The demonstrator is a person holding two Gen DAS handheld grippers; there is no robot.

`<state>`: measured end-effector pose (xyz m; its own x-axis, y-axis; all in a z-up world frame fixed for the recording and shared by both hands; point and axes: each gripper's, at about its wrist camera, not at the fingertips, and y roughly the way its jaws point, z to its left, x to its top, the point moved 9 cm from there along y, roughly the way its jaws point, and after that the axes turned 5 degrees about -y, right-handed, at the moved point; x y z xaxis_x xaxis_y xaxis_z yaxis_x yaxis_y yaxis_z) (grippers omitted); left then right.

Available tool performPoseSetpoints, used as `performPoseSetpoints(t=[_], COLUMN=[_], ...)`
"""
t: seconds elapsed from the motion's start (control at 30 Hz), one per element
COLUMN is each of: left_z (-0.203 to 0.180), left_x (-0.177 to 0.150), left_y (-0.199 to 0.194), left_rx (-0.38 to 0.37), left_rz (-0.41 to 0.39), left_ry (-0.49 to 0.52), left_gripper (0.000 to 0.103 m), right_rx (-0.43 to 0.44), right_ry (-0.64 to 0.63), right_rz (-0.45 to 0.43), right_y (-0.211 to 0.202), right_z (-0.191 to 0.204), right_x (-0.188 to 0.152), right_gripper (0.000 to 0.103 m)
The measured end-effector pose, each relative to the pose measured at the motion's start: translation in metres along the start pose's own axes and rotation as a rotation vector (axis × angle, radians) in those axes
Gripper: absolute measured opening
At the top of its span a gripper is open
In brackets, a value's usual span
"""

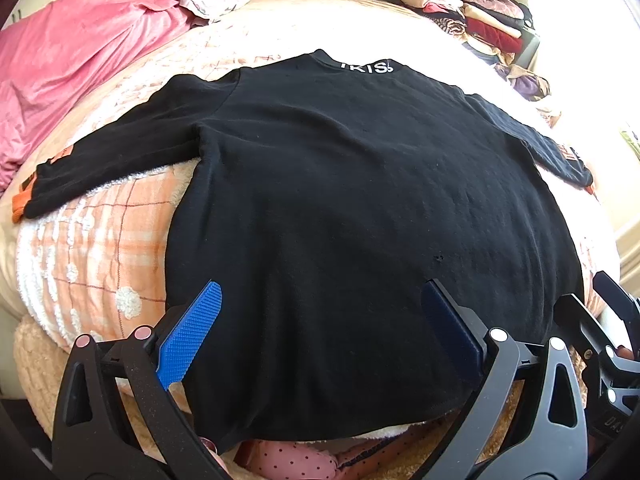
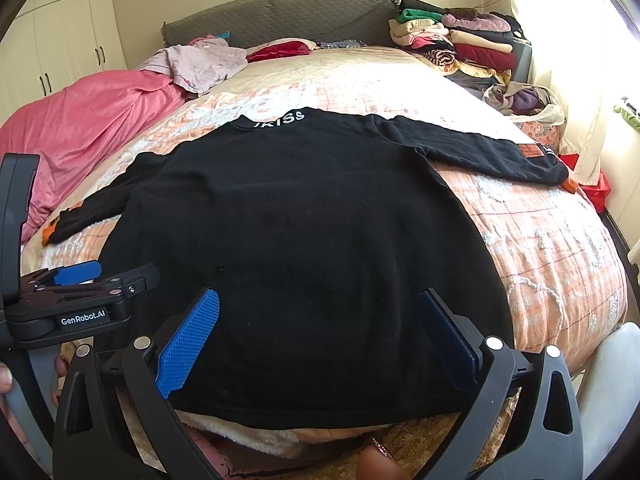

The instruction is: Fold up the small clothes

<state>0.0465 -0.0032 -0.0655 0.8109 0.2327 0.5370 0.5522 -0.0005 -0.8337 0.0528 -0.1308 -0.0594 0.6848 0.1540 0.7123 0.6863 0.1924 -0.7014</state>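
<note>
A black long-sleeved top lies flat on the bed, white letters on its collar at the far end, both sleeves spread out sideways with orange cuffs. My left gripper hovers open over the hem's left part, its blue pads wide apart with nothing between them. My right gripper hovers open over the hem's right part, blue pads also spread and empty. In the right wrist view the left gripper shows at the left edge; in the left wrist view the right gripper shows at the right edge.
The bed carries a peach checked blanket. A pink quilt is heaped at the left, a pile of folded clothes at the far right by the headboard. White wardrobes stand at the left; a bright window at the right.
</note>
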Motion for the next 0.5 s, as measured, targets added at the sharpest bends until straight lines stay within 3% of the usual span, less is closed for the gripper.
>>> performPoseSetpoints(t=[0.5], left_z=[0.0002], left_x=[-0.0004], left_y=[-0.0006], left_rx=[-0.003], left_rz=[-0.001], left_ry=[-0.005], left_gripper=[0.094], right_rx=[-0.004], right_ry=[-0.011], right_rz=[-0.001], right_y=[-0.0002], right_z=[0.0042], right_x=[0.0009], right_gripper=[0.099])
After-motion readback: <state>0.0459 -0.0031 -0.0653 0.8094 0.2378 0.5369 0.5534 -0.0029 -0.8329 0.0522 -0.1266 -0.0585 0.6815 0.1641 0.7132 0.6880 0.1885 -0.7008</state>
